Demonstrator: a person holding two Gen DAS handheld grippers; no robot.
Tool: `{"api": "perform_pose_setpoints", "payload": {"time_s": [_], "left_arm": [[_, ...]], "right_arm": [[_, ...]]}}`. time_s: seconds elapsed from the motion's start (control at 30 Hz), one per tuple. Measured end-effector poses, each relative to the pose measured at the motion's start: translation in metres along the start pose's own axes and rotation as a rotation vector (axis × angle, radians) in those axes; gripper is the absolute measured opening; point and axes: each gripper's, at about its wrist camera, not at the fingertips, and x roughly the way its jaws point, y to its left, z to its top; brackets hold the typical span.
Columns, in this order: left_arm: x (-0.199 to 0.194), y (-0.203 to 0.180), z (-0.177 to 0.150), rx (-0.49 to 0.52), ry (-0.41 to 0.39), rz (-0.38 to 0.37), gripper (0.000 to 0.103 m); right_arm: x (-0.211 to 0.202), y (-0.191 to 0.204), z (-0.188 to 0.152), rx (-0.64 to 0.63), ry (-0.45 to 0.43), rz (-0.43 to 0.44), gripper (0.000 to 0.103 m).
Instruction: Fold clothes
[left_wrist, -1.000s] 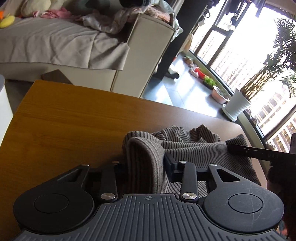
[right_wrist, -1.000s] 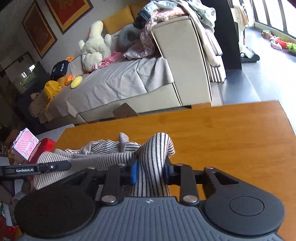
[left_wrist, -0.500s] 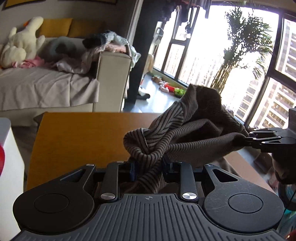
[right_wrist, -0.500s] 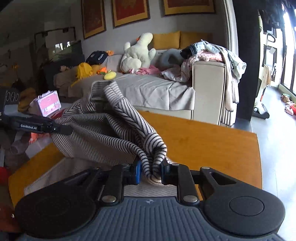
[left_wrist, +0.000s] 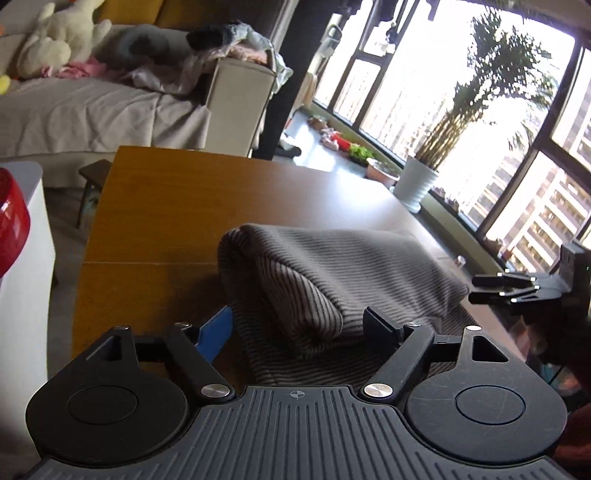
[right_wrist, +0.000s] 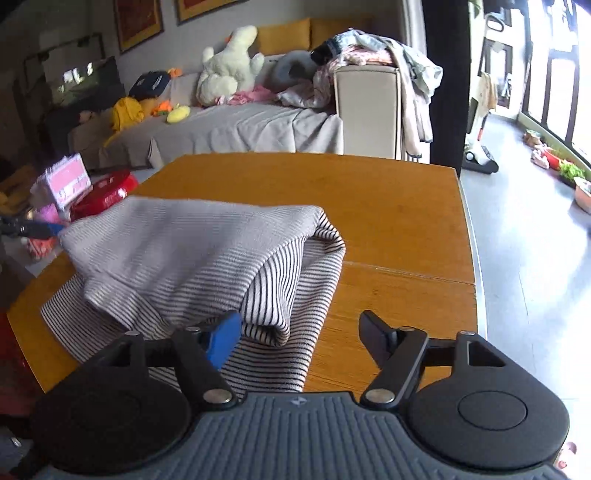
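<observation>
A striped knit garment (left_wrist: 332, 273) lies folded over on the wooden table (left_wrist: 155, 221). My left gripper (left_wrist: 299, 328) is at its near left corner, jaws opening; the cloth sits loose between the fingers and the pads do not press it. In the right wrist view the same garment (right_wrist: 192, 258) shows its white and black stripes. My right gripper (right_wrist: 299, 332) is at its near right corner, jaws opening too, with the folded edge beside the blue left pad (right_wrist: 223, 341). The right gripper's fingertips (left_wrist: 491, 288) show at the right edge of the left wrist view.
A sofa (right_wrist: 240, 125) piled with clothes and a plush toy (right_wrist: 229, 66) stands beyond the table. A red container (right_wrist: 107, 192) and a pink box (right_wrist: 68, 181) sit off the table's left side. A potted plant (left_wrist: 421, 184) stands by the windows.
Both grippers carried the gripped garment edge up and over toward the near side, then let go. The cloth has dropped into a fold on the table and both sets of jaws stand apart.
</observation>
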Motion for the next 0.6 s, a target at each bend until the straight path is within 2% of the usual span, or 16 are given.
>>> {"api": "perform_pose_setpoints", "payload": {"time_s": [0.07, 0.17, 0.3, 0.33, 0.37, 0.43, 0.47, 0.5, 0.6], "left_arm": [[0.0, 0.005, 0.005, -0.067, -0.023, -0.022, 0.093], [0.023, 0.004, 0.009, -0.127, 0.002, -0.042, 0.094], [0.062, -0.001, 0.005, -0.166, 0.085, -0.029, 0.094], [0.072, -0.001, 0.004, -0.176, 0.103, -0.023, 0.091], [0.08, 0.0, 0.003, -0.179, 0.115, -0.021, 0.084], [0.094, 0.001, 0.006, -0.16, 0.116, -0.006, 0.071], [0.101, 0.001, 0.012, -0.131, 0.105, 0.011, 0.064], [0.108, 0.001, 0.018, -0.104, 0.094, 0.028, 0.061], [0.131, 0.006, 0.047, -0.08, 0.072, 0.078, 0.047]], "right_arm": [[-0.003, -0.011, 0.009, 0.131, -0.046, 0.052, 0.08], [0.011, -0.013, 0.015, 0.253, -0.085, 0.118, 0.081], [0.054, 0.01, 0.01, 0.19, -0.033, 0.094, 0.08], [0.066, 0.016, 0.007, 0.167, -0.009, 0.087, 0.079], [0.076, 0.021, 0.005, 0.145, 0.006, 0.072, 0.073], [0.09, 0.031, 0.006, 0.086, -0.019, 0.033, 0.064], [0.097, 0.032, 0.011, 0.069, -0.025, 0.024, 0.055], [0.104, 0.031, 0.019, 0.072, -0.032, 0.019, 0.048], [0.117, 0.021, 0.042, 0.114, -0.059, 0.01, 0.035]]}}
